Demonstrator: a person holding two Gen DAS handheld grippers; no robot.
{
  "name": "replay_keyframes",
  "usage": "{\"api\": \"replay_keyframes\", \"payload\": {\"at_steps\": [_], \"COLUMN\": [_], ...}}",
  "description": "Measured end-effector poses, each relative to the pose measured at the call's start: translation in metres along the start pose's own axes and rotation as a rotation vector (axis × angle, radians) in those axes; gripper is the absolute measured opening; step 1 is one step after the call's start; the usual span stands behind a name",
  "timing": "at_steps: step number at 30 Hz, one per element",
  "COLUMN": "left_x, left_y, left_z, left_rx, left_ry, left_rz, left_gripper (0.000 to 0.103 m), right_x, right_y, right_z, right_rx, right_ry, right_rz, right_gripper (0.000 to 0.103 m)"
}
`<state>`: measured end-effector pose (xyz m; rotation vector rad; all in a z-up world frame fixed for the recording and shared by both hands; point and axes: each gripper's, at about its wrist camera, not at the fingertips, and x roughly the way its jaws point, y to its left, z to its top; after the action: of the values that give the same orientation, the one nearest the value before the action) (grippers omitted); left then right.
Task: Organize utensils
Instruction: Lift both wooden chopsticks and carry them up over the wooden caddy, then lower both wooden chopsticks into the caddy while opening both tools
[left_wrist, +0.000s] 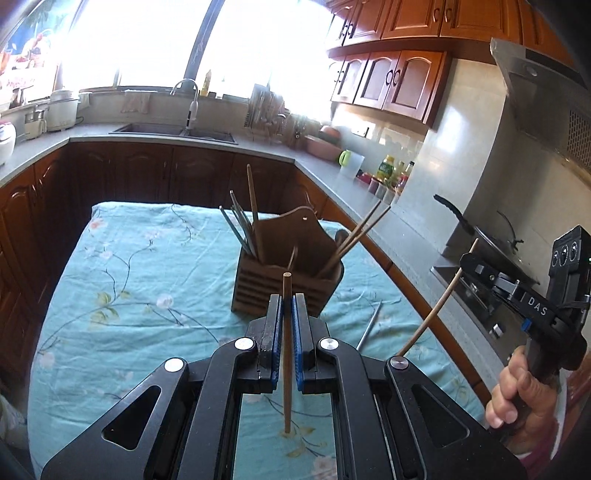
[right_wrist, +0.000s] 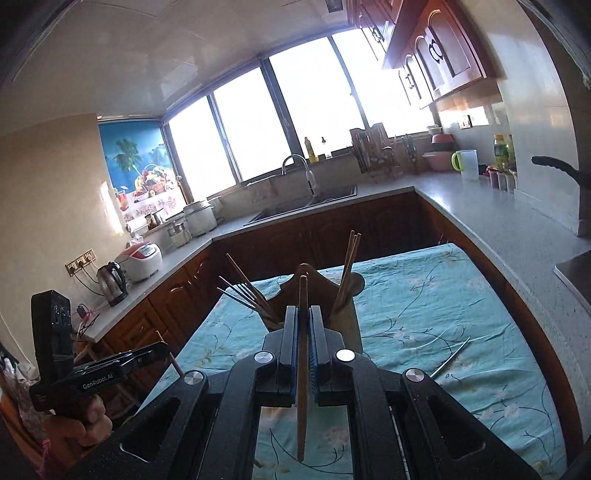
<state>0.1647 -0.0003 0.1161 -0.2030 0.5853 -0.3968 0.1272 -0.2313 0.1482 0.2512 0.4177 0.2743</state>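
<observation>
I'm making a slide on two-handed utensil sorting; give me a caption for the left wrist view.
Left gripper clamps a wooden chopstick before the wooden holder; right gripper carries another.

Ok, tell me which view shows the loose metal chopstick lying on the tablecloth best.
The right wrist view: the metal chopstick lies in the open on the floral tablecloth, nearly its whole length visible. In the left wrist view the same chopstick shows only partly, its near end hidden behind the left gripper.

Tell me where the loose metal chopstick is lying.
The thin silver metal chopstick lies flat on the turquoise floral cloth, right of the brown wooden utensil holder and apart from it, in both wrist views.
</observation>
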Motion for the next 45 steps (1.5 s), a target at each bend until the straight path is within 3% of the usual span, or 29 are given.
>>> {"api": "replay_keyframes", "payload": {"at_steps": [12,19,26,31,37,45], "left_x": [-0.007,-0.008,0.000,0.017,0.052,0.088], "left_y": [-0.002,-0.008,-0.016,-0.016,-0.009,0.008], "left_z": [0.038,0.077,0.123,0.142,0.138,0.107], "left_rx": [0.013,0.044,0.054,0.028,-0.005,-0.060], "left_ry": [-0.098,-0.181,-0.285,-0.317,-0.309,-0.256], "left_rz": [0.005,0.016,0.032,0.045,0.095,0.137], "left_gripper": [0.004,0.004,0.004,0.004,0.004,0.004], "right_x": [0.010,0.021,0.035,0.048,0.070,0.095], "right_y": [0.000,-0.003,0.000,0.000,-0.001,-0.004], "right_z": [0.017,0.045,0.077,0.088,0.084,0.056], "right_rx": [0.002,-0.001,-0.018,-0.021,-0.025,-0.054], "right_ry": [-0.041,-0.092,-0.177,-0.228,-0.243,-0.242], "right_rz": [-0.006,-0.015,-0.049,-0.081,-0.093,-0.131], "right_gripper": [0.005,0.005,0.005,0.005,0.005,0.005]}}
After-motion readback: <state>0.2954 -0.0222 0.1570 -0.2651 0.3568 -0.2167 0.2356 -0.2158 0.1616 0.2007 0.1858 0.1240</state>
